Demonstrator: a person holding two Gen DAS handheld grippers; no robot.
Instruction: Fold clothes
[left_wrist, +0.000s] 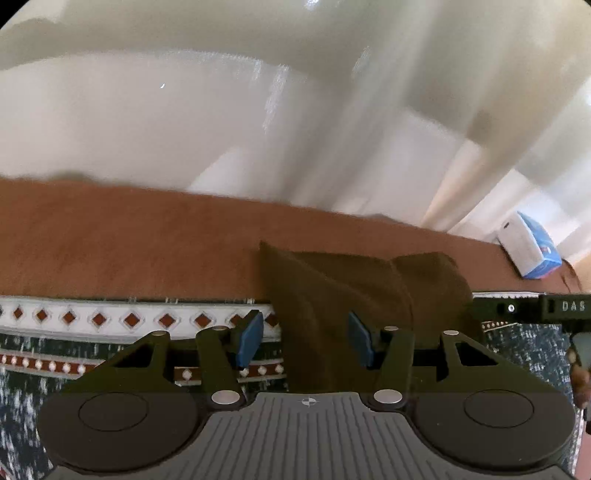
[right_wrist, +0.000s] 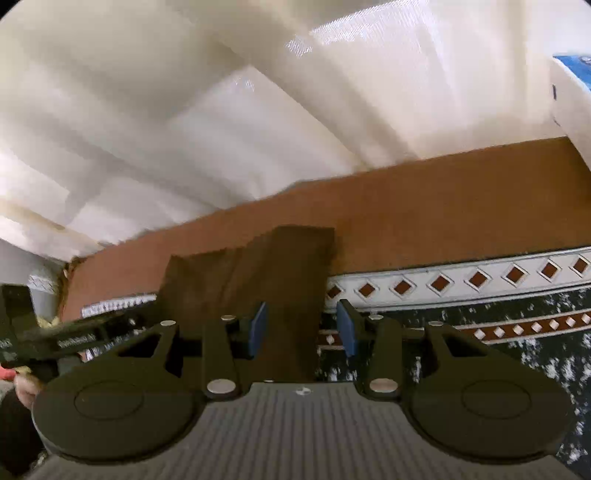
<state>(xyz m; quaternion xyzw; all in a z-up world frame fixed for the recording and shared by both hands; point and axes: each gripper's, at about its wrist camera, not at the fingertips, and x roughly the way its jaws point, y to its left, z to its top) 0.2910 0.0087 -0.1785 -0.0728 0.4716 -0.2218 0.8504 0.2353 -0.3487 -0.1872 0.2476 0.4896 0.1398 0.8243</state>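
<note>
A dark brown folded cloth (left_wrist: 347, 295) lies on a patterned blanket and reaches onto its plain rust-brown band. My left gripper (left_wrist: 306, 339) is open, its blue pads (left_wrist: 251, 339) apart, with the cloth's left edge between the jaws. The same cloth (right_wrist: 266, 280) shows in the right wrist view, where my right gripper (right_wrist: 303, 328) is open with the cloth's right edge between its jaws. The right gripper's body shows at the right edge of the left view (left_wrist: 554, 306); the left gripper's body shows at the left of the right view (right_wrist: 55, 339).
The blanket has a white border with red diamonds (left_wrist: 110, 317) and a dark speckled field (right_wrist: 517, 350). White curtains (left_wrist: 258, 110) hang behind the surface. A white and blue pack (left_wrist: 532, 247) stands at the far right.
</note>
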